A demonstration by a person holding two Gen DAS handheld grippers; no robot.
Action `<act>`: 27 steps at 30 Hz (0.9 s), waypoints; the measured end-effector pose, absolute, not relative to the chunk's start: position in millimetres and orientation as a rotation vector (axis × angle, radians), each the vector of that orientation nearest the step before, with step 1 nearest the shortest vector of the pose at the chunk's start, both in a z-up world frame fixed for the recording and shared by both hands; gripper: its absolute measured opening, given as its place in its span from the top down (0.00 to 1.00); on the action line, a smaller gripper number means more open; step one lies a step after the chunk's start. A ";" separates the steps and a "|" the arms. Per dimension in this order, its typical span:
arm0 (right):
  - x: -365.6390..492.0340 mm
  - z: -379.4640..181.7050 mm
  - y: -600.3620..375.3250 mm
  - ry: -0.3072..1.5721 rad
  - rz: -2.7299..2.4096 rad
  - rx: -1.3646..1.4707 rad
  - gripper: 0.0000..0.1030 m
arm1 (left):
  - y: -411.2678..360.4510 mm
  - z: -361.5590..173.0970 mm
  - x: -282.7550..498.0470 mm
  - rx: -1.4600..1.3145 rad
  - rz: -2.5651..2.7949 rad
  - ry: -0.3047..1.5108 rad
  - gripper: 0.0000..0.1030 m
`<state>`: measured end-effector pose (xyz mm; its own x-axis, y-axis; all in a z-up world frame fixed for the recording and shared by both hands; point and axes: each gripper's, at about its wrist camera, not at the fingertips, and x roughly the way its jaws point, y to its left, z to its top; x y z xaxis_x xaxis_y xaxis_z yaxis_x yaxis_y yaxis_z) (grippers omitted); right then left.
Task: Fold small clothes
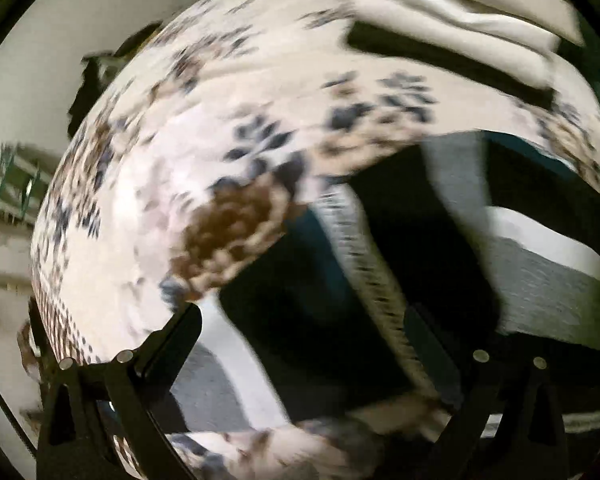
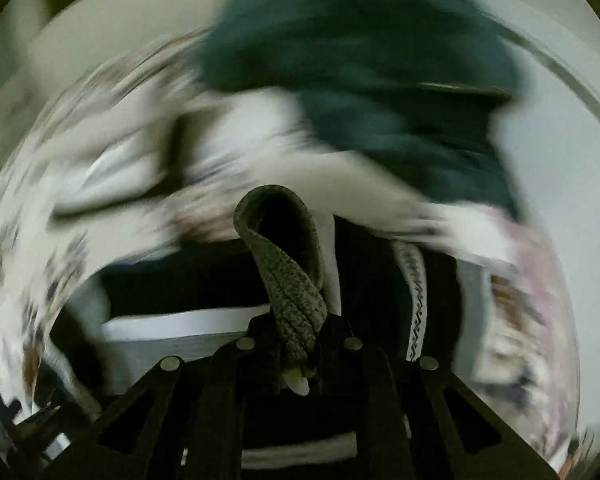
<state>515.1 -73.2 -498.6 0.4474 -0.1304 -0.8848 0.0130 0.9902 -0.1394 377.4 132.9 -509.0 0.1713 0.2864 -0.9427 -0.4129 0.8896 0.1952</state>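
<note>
A black, white and grey striped garment (image 1: 532, 268) lies on a floral bedspread (image 1: 172, 184). My left gripper (image 1: 300, 340) is open, its fingers (image 1: 168, 344) apart over the garment's dark part (image 1: 300, 312). My right gripper (image 2: 296, 344) is shut on a grey knitted band (image 2: 288, 280) of the same garment (image 2: 180, 292), which loops up between the fingers. Both views are blurred by motion.
A dark green cloth pile (image 2: 380, 72) lies on the spread ahead of the right gripper. Folded white cloth (image 1: 460, 20) lies at the top right in the left wrist view. A pale wall (image 1: 40, 60) and a shelf (image 1: 16, 184) show at the left.
</note>
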 end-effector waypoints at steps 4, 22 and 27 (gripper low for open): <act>518.6 -567.2 39.2 1.164 -0.003 -0.274 0.89 | 173.8 -526.6 365.4 -0.195 0.535 1.320 0.00; 412.6 -569.5 -72.8 1.401 0.032 0.059 0.24 | 277.4 -528.3 153.0 -0.887 0.587 1.345 0.00; 379.5 -593.5 -114.0 1.507 -0.069 0.097 0.24 | 295.7 -570.7 111.2 -1.256 0.640 1.231 0.00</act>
